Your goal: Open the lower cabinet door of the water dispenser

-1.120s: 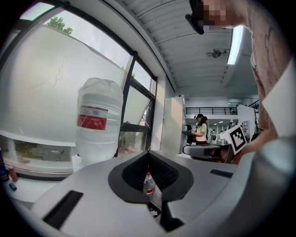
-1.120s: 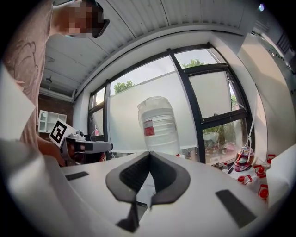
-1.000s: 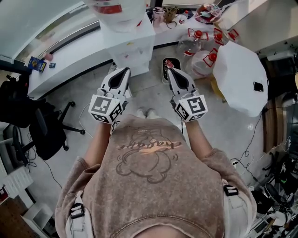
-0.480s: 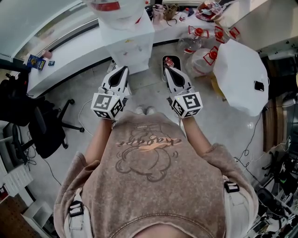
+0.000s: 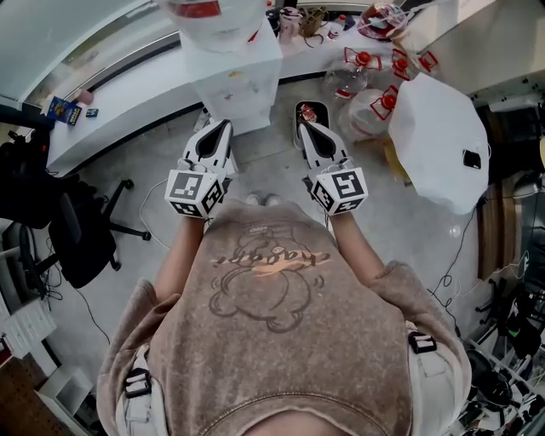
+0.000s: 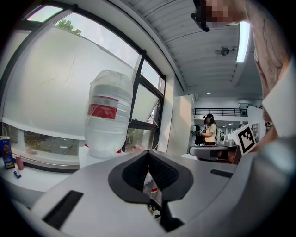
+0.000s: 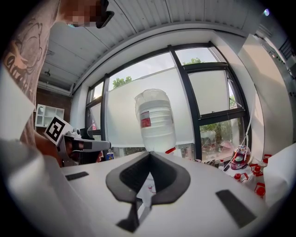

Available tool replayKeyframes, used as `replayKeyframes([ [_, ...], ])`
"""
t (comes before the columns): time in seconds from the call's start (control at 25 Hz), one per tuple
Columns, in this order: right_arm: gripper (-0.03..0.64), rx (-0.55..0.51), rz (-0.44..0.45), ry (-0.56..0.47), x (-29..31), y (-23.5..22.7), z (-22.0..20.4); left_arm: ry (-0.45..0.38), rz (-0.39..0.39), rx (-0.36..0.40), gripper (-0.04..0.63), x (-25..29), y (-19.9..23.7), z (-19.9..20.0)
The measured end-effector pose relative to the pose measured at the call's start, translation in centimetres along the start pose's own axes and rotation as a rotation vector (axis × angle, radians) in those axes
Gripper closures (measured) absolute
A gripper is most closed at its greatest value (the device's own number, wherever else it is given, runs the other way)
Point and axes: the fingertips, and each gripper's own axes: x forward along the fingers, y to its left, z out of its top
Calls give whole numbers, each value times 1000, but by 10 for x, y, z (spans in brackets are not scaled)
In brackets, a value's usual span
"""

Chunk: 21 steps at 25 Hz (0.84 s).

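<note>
Our left tongs (image 5: 223, 129) and right tongs (image 5: 305, 129) are pressed together, empty. So closed, they may only bump the water dispenser (image 5: 234, 81)

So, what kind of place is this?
Probably an office or lab workspace: a water dispenser stands by large windows, an office chair sits nearby, and water jugs are on the floor.

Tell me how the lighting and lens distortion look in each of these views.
Head view: even daylight, sharp, but the white ledge bows and the water bottle atop the dispenser is washed out. Left gripper view: strong fisheye, black corners, bright blind behind the bottle. Right gripper view: same fisheye, curved window frames, bottle backlit.
</note>
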Motion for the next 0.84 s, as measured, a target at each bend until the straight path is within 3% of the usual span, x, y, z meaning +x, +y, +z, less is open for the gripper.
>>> replayKeyframes([
  [0.84, 613, 15, -13, 0, -8, -3, 0, 0, 7, -9, 578, 1, -7, 2],
])
